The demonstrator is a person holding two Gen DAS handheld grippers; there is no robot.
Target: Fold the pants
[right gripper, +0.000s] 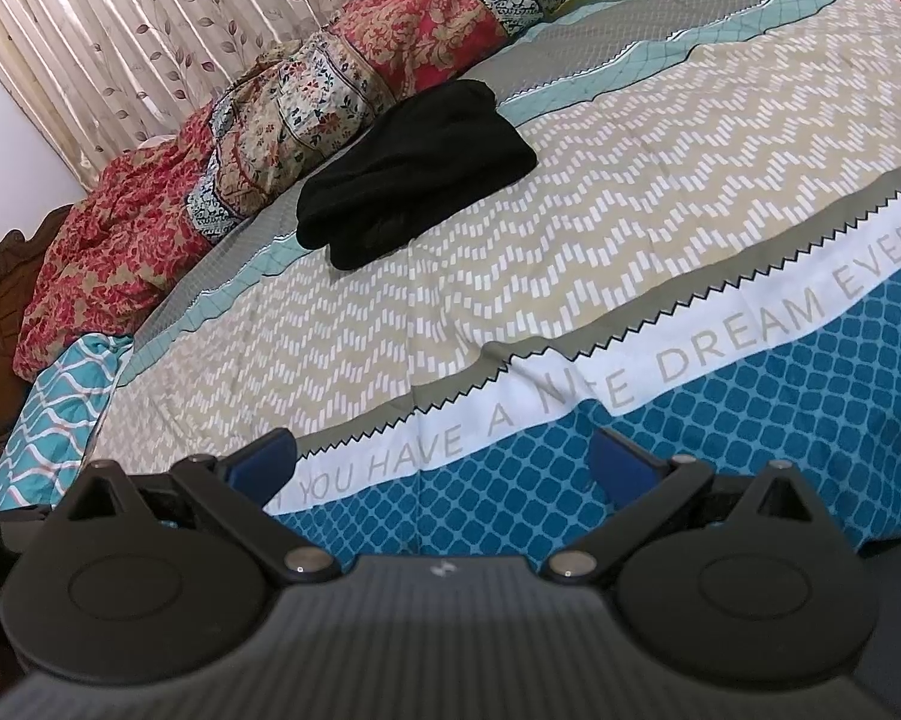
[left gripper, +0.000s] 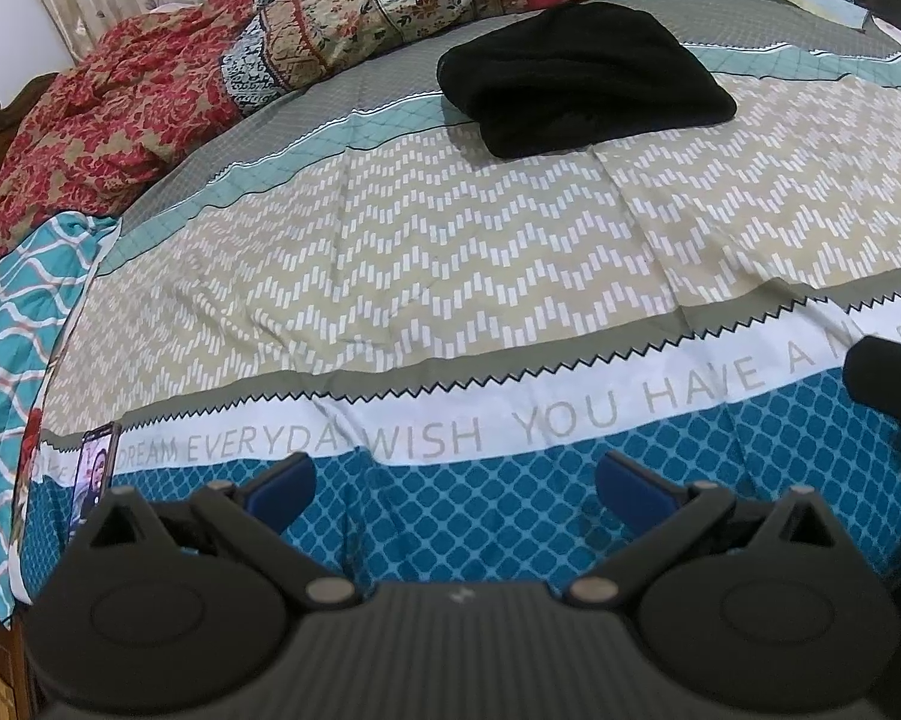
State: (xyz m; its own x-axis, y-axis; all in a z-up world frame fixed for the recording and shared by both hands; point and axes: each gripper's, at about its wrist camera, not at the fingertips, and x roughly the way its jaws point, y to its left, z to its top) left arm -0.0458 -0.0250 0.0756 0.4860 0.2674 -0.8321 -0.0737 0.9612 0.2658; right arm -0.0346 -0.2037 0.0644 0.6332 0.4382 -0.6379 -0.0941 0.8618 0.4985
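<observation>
Left wrist view: the left gripper [left gripper: 455,489] hangs over the near edge of the bed, its blue-padded fingers [left gripper: 282,489] spread wide with nothing between them. Beneath lies a patterned bedsheet [left gripper: 390,252] with chevron, teal lattice and a lettered white band. The black pants [left gripper: 582,75] lie in a compact folded bundle on the sheet toward the far side of the bed, well apart from the gripper. A heap of floral quilts [left gripper: 150,90] runs behind them along the far edge. A phone [left gripper: 96,471] with a lit screen sits at the bed's near left edge.

Right wrist view: the right gripper [right gripper: 444,468] also sits at the near edge, fingers [right gripper: 621,465] wide and empty. The pants [right gripper: 414,174] lie up and left of it, just beside the quilts [right gripper: 306,108]. A leaf-print curtain [right gripper: 150,18] hangs behind. A carved wooden headboard [right gripper: 0,276] shows at far left.
</observation>
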